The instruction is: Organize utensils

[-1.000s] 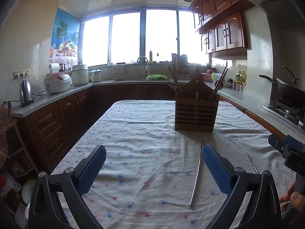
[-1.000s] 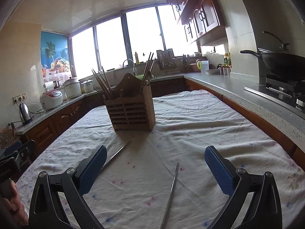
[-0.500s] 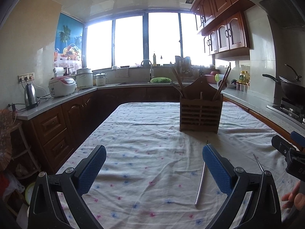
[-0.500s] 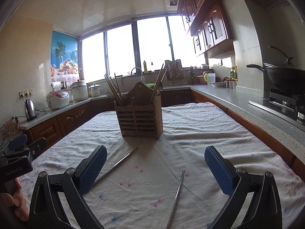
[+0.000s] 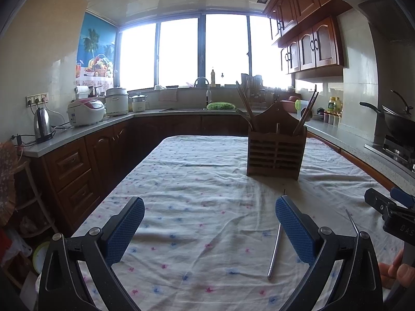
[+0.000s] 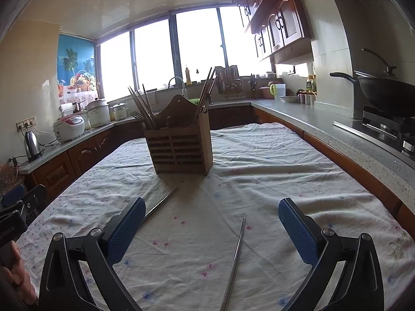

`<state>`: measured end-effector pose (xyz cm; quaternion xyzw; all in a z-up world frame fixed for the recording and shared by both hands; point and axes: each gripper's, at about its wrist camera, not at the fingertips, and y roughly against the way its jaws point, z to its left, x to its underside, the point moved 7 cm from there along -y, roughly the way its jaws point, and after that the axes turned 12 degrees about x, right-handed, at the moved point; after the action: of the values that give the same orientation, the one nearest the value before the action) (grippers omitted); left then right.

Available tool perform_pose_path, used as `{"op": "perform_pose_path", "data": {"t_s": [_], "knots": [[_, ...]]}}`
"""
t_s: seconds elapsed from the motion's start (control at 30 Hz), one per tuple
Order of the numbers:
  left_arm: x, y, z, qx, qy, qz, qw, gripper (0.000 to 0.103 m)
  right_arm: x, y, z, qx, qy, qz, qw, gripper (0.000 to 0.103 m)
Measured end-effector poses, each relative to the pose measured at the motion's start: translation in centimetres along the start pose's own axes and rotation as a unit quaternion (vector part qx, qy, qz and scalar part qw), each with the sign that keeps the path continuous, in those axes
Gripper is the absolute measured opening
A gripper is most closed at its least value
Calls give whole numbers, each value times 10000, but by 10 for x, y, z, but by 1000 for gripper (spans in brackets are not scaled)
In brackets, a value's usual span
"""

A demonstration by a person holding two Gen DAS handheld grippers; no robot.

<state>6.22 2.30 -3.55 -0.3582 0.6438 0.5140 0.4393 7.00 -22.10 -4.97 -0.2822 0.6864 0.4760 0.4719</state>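
Note:
A brown slatted wooden utensil holder (image 5: 276,153) (image 6: 181,150) stands on the floral tablecloth, with several chopsticks upright in its compartments. Two metal chopsticks lie loose on the cloth in front of it. One metal chopstick (image 5: 275,251) (image 6: 162,203) lies just left of my left gripper's right finger. The other metal chopstick (image 6: 234,261) (image 5: 351,220) lies between my right gripper's fingers, nearer the camera. My left gripper (image 5: 210,229) is open and empty above the cloth. My right gripper (image 6: 211,230) is open and empty too.
The table with its white floral cloth (image 5: 202,181) fills the middle of a U-shaped kitchen. On the left counter are a kettle (image 5: 42,125) and a rice cooker (image 5: 85,111). A wok (image 6: 386,93) sits on the stove at the right. A hand (image 5: 396,272) holds the right gripper.
Both grippers have drawn back and tilted up a little, so the holder and chopsticks sit lower and farther in view. Both stay open and empty.

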Motion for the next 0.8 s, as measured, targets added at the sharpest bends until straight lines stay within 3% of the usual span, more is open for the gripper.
{"op": "perform_pose_path", "data": {"t_s": [0.8], "knots": [[1,2,-3,-2,19,15,10000,102,0,3,5,-190,2,-43,9998,103]]}}
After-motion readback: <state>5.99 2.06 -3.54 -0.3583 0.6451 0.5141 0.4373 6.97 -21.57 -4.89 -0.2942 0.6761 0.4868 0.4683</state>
